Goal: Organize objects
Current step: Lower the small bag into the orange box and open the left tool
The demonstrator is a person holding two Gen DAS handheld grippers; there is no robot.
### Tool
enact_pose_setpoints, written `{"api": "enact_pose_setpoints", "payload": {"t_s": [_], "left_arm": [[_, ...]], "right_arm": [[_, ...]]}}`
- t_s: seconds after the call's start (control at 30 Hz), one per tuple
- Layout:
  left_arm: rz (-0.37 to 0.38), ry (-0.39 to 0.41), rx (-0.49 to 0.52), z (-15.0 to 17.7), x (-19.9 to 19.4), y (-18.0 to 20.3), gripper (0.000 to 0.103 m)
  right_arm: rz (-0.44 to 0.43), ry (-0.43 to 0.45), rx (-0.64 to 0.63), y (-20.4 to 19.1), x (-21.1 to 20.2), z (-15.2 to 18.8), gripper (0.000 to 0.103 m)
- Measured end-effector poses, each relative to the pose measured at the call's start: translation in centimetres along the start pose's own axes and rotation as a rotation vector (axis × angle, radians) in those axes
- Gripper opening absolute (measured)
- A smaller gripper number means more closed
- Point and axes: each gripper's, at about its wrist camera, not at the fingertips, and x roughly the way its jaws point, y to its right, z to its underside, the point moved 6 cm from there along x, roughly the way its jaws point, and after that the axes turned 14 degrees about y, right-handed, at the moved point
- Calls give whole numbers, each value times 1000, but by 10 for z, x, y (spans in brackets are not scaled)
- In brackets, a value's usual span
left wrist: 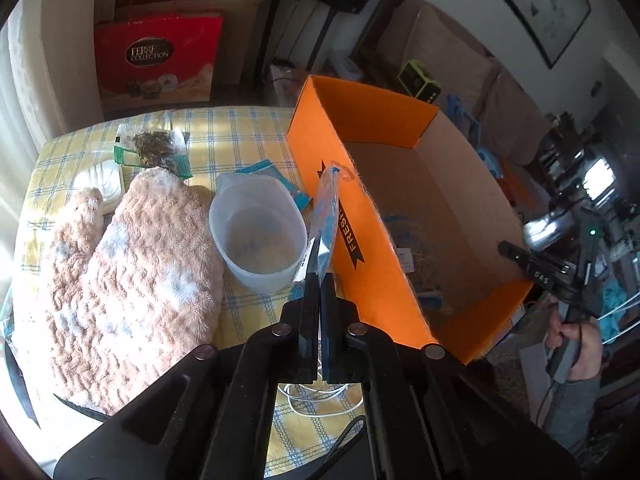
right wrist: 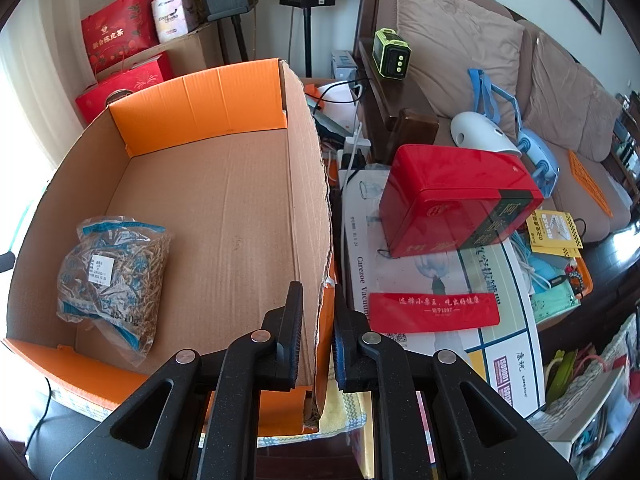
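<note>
While the left claw (left wrist: 320, 280) pinches a thin blue-printed packet (left wrist: 326, 204) edge-on above the checked desk (left wrist: 248, 128), the right claw (right wrist: 318, 316) clamps the near wall of the orange box (right wrist: 200, 96). Judged best: carry the packet over the wall, then release beside the herb bag (right wrist: 112, 272).

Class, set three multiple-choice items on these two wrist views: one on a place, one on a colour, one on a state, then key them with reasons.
1. Where is the packet of dried herbs?
A. inside the cardboard box
B. on the sofa
C. in the jug

2. What colour is the box's outside?
A. green
B. orange
C. white

3. What is the left gripper doing?
A. standing open
B. clamping the mitt
C. clamping a thin blue packet

Key: A, it lies on the box floor; B, the outer walls are orange; C, the packet stands between shut jaws.
</note>
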Motion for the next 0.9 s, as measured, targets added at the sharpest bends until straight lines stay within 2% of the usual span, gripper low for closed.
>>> {"api": "enact_pose_setpoints", "payload": {"t_s": [0.2, 0.43, 0.67, 0.9], "left_arm": [[46, 97, 6, -29, -27, 29, 0], [104, 138, 48, -47, -31, 71, 1], [114, 103, 109, -39, -10, 108, 0], [63, 23, 172, -19, 26, 130, 1]], "right_arm": [[0, 0, 0, 0, 0, 0, 12], [-1, -2, 0, 0, 0, 1, 12], [-2, -5, 3, 0, 0, 1, 12], [-2, -5, 3, -1, 0, 0, 12]]}}
